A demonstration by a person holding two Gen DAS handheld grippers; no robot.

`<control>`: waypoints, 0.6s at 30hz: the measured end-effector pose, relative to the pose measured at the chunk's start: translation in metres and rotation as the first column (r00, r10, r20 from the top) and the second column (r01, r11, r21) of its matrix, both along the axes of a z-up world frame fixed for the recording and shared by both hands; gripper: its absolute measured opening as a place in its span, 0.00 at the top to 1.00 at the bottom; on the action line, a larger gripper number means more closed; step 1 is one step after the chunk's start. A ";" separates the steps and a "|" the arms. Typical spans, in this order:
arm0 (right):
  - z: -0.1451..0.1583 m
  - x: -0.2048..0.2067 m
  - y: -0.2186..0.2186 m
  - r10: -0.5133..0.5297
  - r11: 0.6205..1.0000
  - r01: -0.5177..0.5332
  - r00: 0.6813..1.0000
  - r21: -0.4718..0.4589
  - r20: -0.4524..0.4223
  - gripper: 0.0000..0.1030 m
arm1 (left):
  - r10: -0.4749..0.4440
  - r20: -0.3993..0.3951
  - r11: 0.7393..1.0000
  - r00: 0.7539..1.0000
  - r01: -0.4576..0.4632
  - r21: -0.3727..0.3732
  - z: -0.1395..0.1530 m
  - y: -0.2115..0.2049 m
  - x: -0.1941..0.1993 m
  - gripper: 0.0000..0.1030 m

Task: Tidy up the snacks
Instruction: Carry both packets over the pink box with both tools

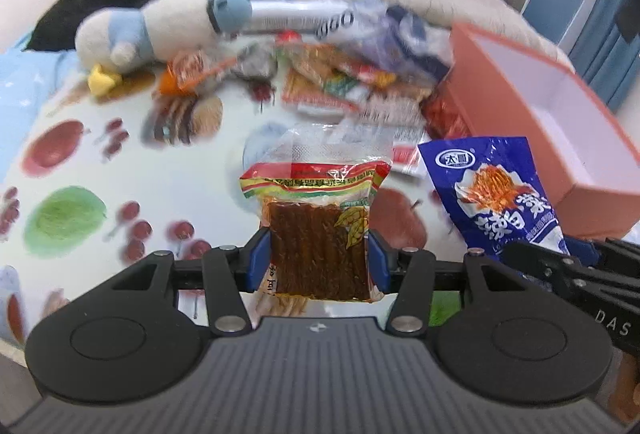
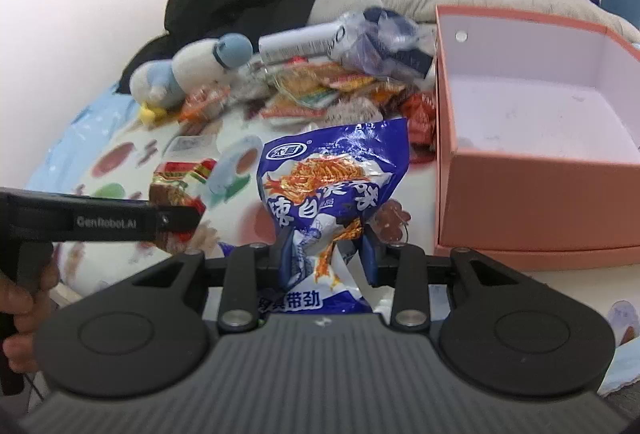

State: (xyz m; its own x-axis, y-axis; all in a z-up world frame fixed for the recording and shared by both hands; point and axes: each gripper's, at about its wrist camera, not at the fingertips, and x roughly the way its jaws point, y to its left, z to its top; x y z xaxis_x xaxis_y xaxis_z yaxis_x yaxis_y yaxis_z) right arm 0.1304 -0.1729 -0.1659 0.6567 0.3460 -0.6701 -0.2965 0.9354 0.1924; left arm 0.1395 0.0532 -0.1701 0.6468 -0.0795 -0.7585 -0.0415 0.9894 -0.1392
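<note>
Left gripper is clamping a spicy-strip packet mid-body; right gripper is pinching a blue snack bag low — both light, crinkly, slippery.

Fruit-print bedsheet under snack pile, pink box.

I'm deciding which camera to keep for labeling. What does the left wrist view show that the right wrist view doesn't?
Only the left wrist view shows the left gripper head-on, clamped on the spicy strip packet.

Only the right wrist view shows the box floor, bare where visible, the person's hand, and the right gripper pinching the blue bag.

Both show the pink box, the plush toy, the snack pile and the fruit-print cloth.
</note>
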 end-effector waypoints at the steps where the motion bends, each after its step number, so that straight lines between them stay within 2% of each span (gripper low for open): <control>1: 0.006 -0.003 -0.001 0.000 1.000 0.000 1.000 0.004 0.013 0.64 | 0.005 0.012 1.000 1.000 -0.005 -0.006 0.008 0.000 -0.002 0.46; 9: 0.050 -0.020 -0.014 -0.022 0.999 0.019 0.994 0.028 0.103 0.64 | -0.024 0.104 0.998 0.994 0.029 -0.050 0.059 -0.016 -0.019 0.46; 18: 0.078 -0.032 -0.044 -0.089 0.996 0.083 0.980 0.041 0.176 0.64 | -0.119 0.171 0.987 0.978 0.136 -0.089 0.090 -0.059 -0.019 0.46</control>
